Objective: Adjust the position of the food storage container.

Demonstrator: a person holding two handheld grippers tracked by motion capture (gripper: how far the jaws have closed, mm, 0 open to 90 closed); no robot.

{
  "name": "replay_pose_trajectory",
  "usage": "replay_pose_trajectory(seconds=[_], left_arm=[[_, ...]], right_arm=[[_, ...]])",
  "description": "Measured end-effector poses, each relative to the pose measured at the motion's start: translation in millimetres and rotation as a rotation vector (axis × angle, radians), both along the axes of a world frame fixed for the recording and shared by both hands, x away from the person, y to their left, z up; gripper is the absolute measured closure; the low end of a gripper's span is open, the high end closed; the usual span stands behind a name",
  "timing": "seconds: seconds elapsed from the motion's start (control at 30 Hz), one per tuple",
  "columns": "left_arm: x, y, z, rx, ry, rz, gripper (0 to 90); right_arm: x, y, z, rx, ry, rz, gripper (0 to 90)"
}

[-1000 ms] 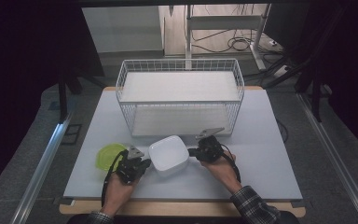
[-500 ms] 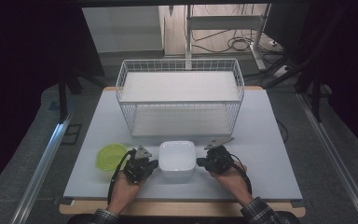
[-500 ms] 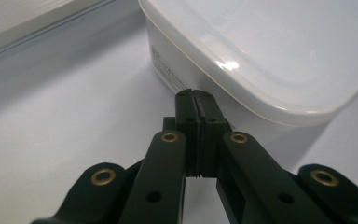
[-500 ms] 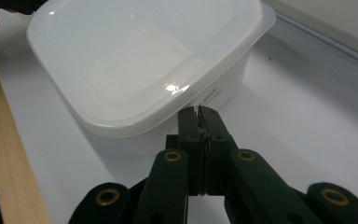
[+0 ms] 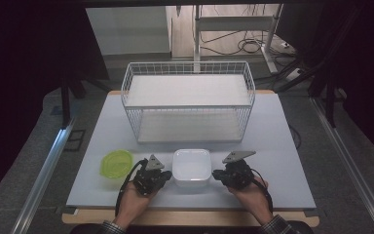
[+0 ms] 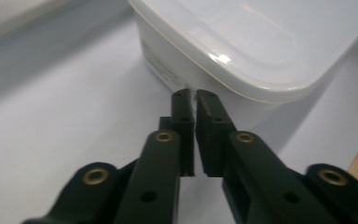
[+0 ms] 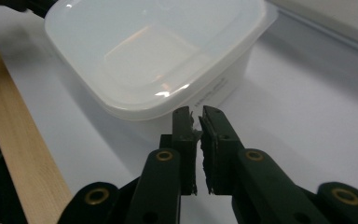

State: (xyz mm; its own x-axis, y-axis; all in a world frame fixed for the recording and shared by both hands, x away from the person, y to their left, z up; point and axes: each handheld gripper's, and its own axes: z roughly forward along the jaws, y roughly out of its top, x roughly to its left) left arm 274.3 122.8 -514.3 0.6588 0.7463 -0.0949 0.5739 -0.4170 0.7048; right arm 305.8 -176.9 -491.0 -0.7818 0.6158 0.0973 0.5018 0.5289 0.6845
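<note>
Between grippers, upright square container [image 5: 191, 166]

Room was dark at the edges. Grey floor [image 5: 39, 161] ran around a white-topped table [image 5: 282, 146] with a wood front edge. Cables [image 5: 246, 46] lay behind on the floor, near what was possibly a metal rack [image 5: 233, 22].

A second ago the white container [image 5: 191, 166] sat turned at an angle between the two claws, its corners pointing toward them; now it lies square to the desk [image 5: 282, 146] edge, slightly nearer the person. The left claw [image 5: 161, 176] has drawn back from the container's side and rests just beside it, jaws closed together. The right claw [image 5: 218, 174] has shifted outward and closer to the person, now apart from the container, jaws likewise pressed together.
</note>
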Motion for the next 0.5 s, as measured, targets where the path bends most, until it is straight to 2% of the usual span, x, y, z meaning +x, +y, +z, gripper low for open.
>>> replay_pose_trajectory(seconds=[0.03,0.1,0.13,0.17,0.2,0.23,0.27,0.37,0.4,0.43,0.47,0.5], left_arm=[[-0.9,3.1,2.3,0.007,-0.015,0.001,84.9],[-2.3,9.1,6.1,-0.013,-0.023,0.011,79.4],[-4.1,14.0,8.7,-0.031,-0.028,0.017,71.1],[-4.1,14.0,8.7,-0.031,-0.028,0.017,65.0],[-5.4,16.2,9.8,-0.037,-0.037,0.012,65.0],[-7.1,18.2,10.9,-0.037,-0.051,0.006,55.1],[-11.2,21.5,12.5,-0.030,-0.081,0.008,50.3],[-16.3,27.0,12.7,-0.045,-0.115,0.003,35.9],[-16.3,27.0,12.7,-0.045,-0.115,0.003,30.9],[-17.6,28.9,12.6,-0.055,-0.122,-0.003,30.9],[-20.1,33.3,12.5,-0.089,-0.119,-0.016,23.8],[-20.1,33.3,12.5,-0.089,-0.119,-0.016,20.3]], right_arm=[[0.0,0.0,0.0,0.000,0.000,0.000,82.6],[-2.1,-4.3,2.7,0.007,-0.018,-0.006,80.3],[-4.5,-9.1,5.3,0.029,-0.029,-0.005,76.2],[-4.5,-9.1,5.3,0.029,-0.029,-0.005,76.2],[-6.4,-11.1,6.5,0.036,-0.038,-0.002,73.0],[-11.0,-14.4,8.5,0.039,-0.062,0.005,65.5],[-13.3,-15.9,9.1,0.036,-0.076,0.004,61.6],[-19.0,-20.7,10.1,0.050,-0.092,0.001,52.0],[-19.0,-20.7,10.1,0.050,-0.092,0.001,52.0],[-20.3,-22.0,10.1,0.057,-0.097,-0.002,47.7],[-21.9,-24.6,9.2,0.067,-0.108,-0.003,38.9],[-22.3,-25.9,8.3,0.070,-0.110,-0.003,35.0]])
